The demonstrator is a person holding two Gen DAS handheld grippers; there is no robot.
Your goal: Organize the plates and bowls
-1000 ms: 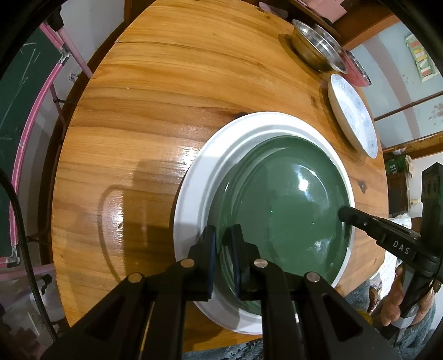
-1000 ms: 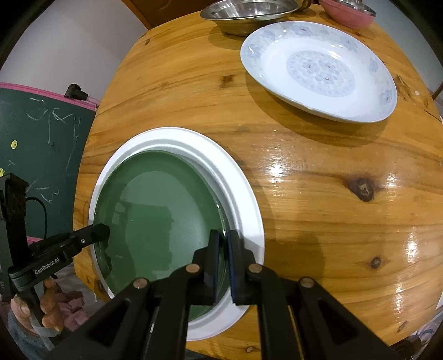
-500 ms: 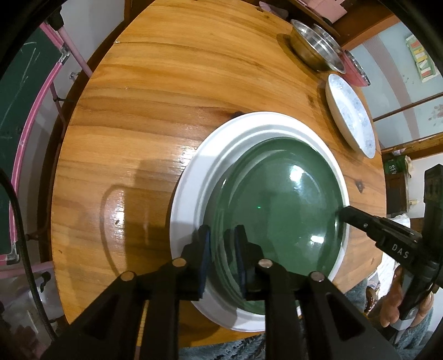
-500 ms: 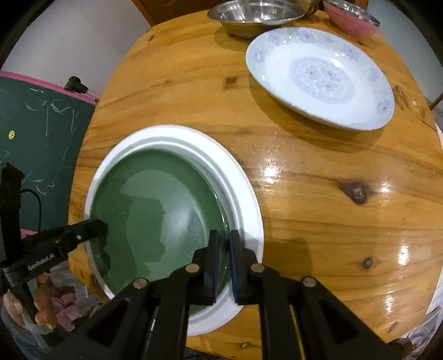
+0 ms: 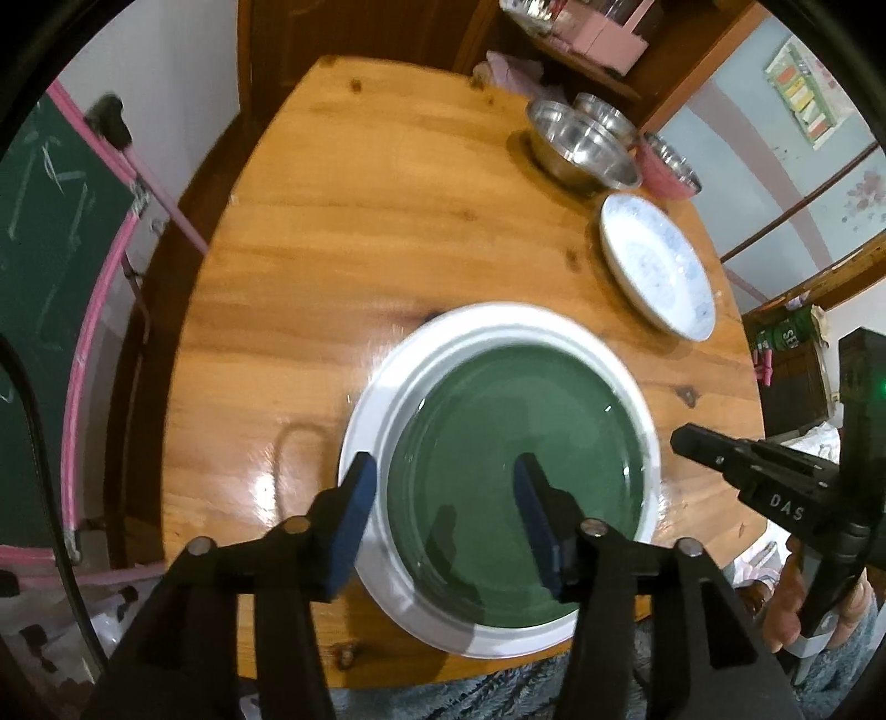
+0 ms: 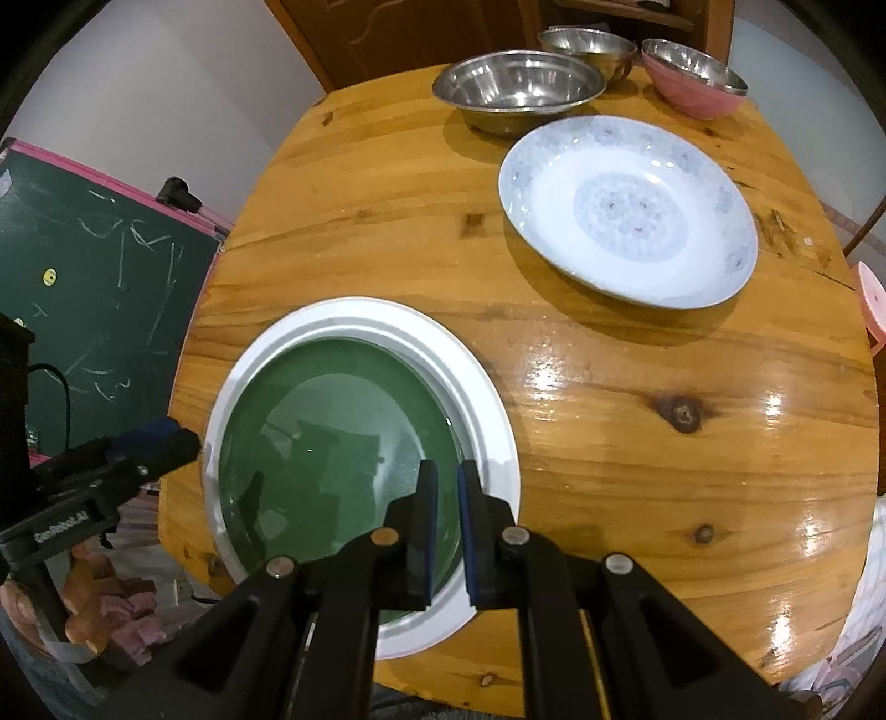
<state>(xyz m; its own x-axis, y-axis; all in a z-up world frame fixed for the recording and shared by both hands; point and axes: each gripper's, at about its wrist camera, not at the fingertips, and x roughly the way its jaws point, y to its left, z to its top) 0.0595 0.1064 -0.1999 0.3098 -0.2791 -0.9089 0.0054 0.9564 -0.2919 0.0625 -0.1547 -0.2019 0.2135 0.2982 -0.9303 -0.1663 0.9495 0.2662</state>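
Jaws of left gripper (image 5: 443,487) just opening, nothing between, above green plate (image 5: 515,487)

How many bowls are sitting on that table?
3: a big steel bowl at the far edge, a smaller steel bowl behind it, and a pink bowl to their right. More could be nested inside or hidden behind them.

Left hand-held gripper (image 5: 443,487) apart, right hand-held gripper (image 6: 447,490) shut
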